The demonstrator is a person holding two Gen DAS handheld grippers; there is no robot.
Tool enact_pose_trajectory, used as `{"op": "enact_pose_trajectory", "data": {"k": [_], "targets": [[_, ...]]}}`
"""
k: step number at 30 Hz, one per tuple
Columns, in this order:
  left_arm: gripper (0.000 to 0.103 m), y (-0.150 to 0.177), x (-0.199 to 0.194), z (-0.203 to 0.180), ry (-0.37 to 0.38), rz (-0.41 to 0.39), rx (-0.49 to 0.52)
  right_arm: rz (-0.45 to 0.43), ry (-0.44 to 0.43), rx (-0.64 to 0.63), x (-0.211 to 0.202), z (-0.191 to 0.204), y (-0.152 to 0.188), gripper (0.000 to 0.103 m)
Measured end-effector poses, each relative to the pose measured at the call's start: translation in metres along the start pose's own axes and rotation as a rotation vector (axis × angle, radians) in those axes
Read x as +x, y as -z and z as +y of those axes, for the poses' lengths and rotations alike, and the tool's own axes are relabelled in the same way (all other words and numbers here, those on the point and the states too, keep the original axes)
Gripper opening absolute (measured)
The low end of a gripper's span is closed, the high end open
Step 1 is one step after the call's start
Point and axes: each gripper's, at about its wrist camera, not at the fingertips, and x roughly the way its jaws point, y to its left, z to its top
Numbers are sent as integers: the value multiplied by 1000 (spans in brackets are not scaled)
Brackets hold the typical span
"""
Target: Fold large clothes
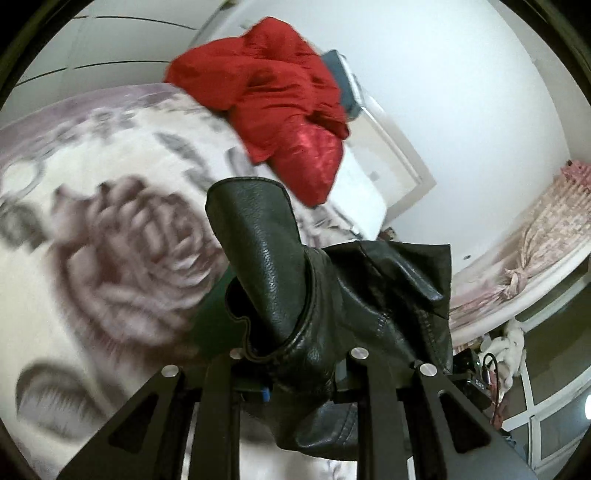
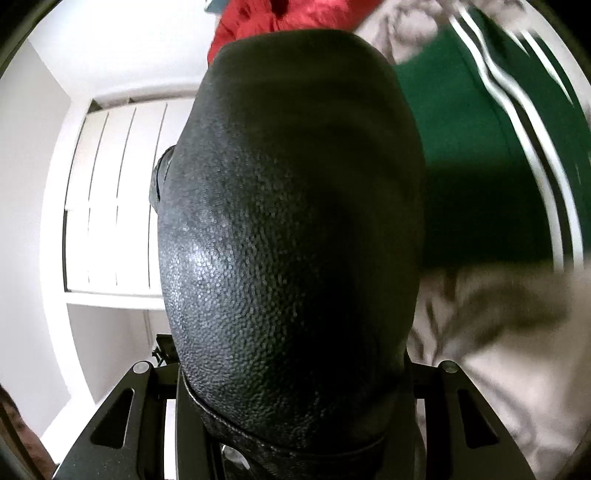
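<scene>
A black leather garment (image 1: pixel 295 295) is bunched between the fingers of my left gripper (image 1: pixel 295 354), which is shut on it and holds it above the bed. In the right wrist view the same black leather (image 2: pixel 291 229) fills the middle of the picture and hides the fingertips of my right gripper (image 2: pixel 295 424), which is shut on it. A green garment with white stripes (image 2: pixel 480 155) lies on the bed behind it.
A rose-print blanket (image 1: pixel 110 240) covers the bed. A crumpled red garment (image 1: pixel 280 103) lies at its far end, also in the right wrist view (image 2: pixel 280 18). A white wardrobe (image 2: pixel 110 203) stands to the left. Pink curtains (image 1: pixel 546 229) hang at the right.
</scene>
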Motion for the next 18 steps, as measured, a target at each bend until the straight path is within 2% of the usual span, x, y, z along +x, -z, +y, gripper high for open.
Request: {"op": "enact_pose_trajectory", "data": {"k": [3, 5, 7, 10, 12, 16, 18], "targets": [[17, -29, 48, -4, 21, 13, 38, -12, -5, 12, 20, -8, -84, 46], [17, -37, 77, 1, 19, 33, 55, 1, -8, 19, 36, -26, -122, 46], [17, -38, 114, 16, -3, 80, 56, 42, -5, 76, 60, -61, -162, 46], [17, -16, 166, 47, -79, 184, 65, 83, 101, 148, 92, -113, -180, 48], [18, -2, 185, 65, -121, 223, 81, 96, 114, 164, 102, -131, -203, 53], [27, 13, 191, 75, -112, 250, 78, 142, 149, 159, 100, -132, -221, 60], [28, 14, 188, 71, -117, 256, 81, 177, 244, 143, 98, -117, -231, 74]]}}
